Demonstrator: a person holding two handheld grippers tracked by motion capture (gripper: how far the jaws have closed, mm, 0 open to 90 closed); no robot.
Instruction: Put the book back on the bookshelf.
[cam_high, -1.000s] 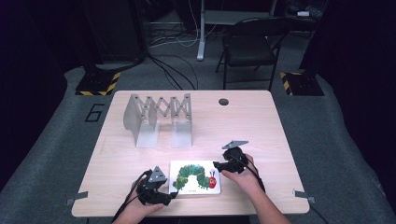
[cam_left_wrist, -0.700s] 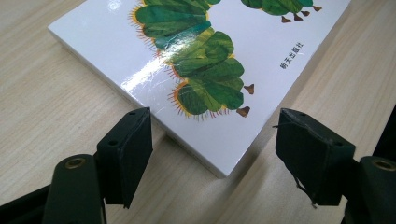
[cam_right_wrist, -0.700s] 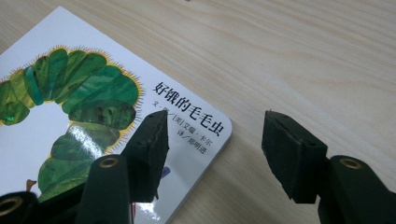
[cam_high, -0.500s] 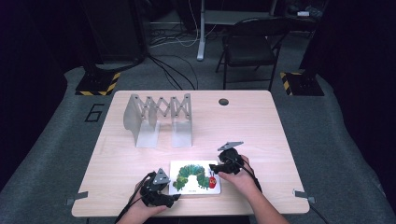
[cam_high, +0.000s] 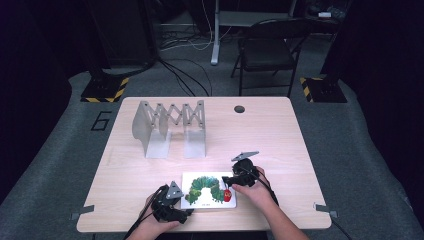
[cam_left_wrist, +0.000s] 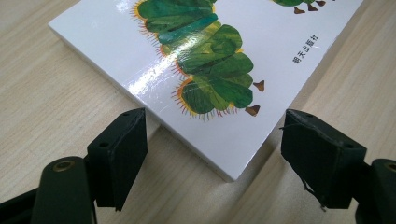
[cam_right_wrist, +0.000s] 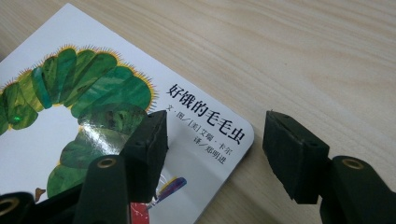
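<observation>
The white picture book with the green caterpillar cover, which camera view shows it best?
The high view: the whole white picture book lies flat between both grippers. The left gripper view has one corner and some caterpillar segments; the right gripper view has its title corner.

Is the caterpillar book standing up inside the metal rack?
No, the caterpillar book lies flat on the table, apart from the metal rack.

Open wooden tabletop (cam_high: 280, 135) right and centre. Grey metal accordion rack (cam_high: 169, 127) blocking far left. White caterpillar picture book (cam_high: 209, 190) flat at near edge, bare wood along both sides.
</observation>
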